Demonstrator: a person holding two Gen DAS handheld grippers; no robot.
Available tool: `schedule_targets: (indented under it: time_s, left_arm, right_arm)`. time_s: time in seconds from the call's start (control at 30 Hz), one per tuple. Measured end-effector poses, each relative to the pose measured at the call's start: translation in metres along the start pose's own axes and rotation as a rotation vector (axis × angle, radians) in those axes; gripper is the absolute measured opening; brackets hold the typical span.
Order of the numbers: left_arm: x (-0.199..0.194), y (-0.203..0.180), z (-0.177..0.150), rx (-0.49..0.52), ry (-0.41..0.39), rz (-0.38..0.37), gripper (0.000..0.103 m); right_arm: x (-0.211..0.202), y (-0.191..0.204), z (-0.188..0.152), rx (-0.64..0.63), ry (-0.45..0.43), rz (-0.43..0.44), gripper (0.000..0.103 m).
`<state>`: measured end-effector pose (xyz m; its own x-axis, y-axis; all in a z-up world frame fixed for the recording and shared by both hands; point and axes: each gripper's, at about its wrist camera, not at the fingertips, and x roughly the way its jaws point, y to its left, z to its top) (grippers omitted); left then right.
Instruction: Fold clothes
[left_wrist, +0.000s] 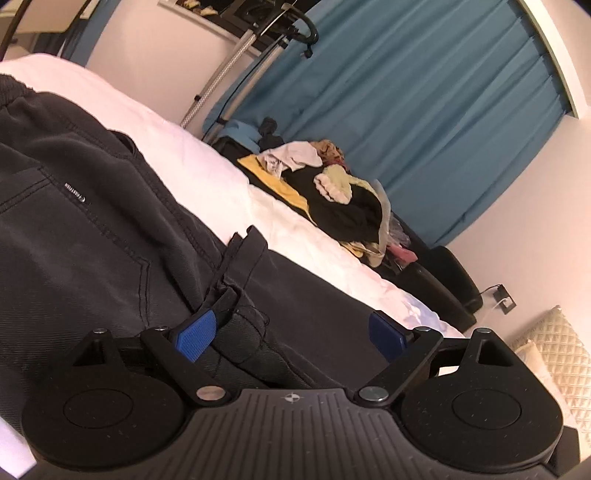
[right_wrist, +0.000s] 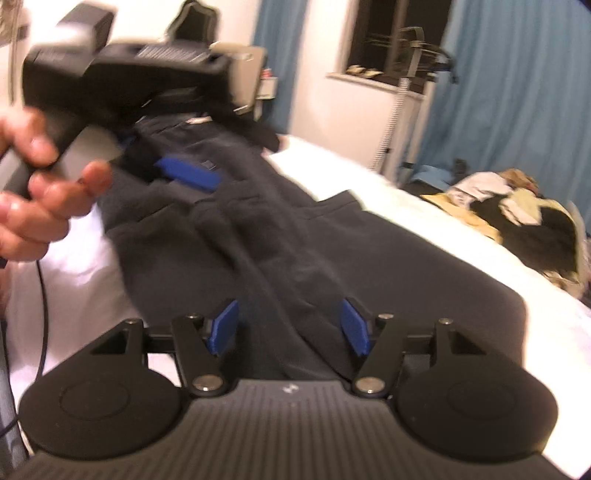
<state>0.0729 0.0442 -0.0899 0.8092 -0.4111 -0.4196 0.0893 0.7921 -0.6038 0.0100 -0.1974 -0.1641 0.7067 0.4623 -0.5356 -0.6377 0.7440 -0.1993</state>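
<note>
Dark grey trousers (left_wrist: 96, 229) lie spread on a white bed (left_wrist: 207, 173). My left gripper (left_wrist: 291, 334) is open, low over the trousers, with a fold of the fabric lying between its blue pads (left_wrist: 195, 334). In the right wrist view the trousers (right_wrist: 295, 240) stretch away from my right gripper (right_wrist: 290, 326), which is open with fabric between its blue pads (right_wrist: 223, 326). The left gripper (right_wrist: 177, 173) shows there at the upper left, held by a hand, over the trousers' far end.
A heap of mixed clothes (left_wrist: 332, 192) lies at the bed's far side, also in the right wrist view (right_wrist: 517, 214). Blue curtains (left_wrist: 424, 110) and a metal stand (left_wrist: 236, 59) are behind. A quilted pillow (left_wrist: 554, 350) is at right.
</note>
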Motion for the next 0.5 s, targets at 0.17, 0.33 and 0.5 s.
schedule_targets:
  time_s: [0.17, 0.33, 0.5]
  left_arm:
    - [-0.003, 0.005, 0.000, -0.047, -0.032, -0.025, 0.092]
    - [0.003, 0.008, -0.002, -0.053, -0.031, 0.001, 0.092]
    - [0.005, -0.002, -0.006, 0.081, -0.061, 0.044, 0.092]
  right_arm:
    - [0.020, -0.002, 0.000, -0.023, -0.013, -0.058, 0.061]
    - [0.028, -0.018, 0.005, 0.072, -0.008, -0.040, 0.011]
    - [0.004, -0.017, 0.019, 0.049, -0.054, -0.073, 0.007]
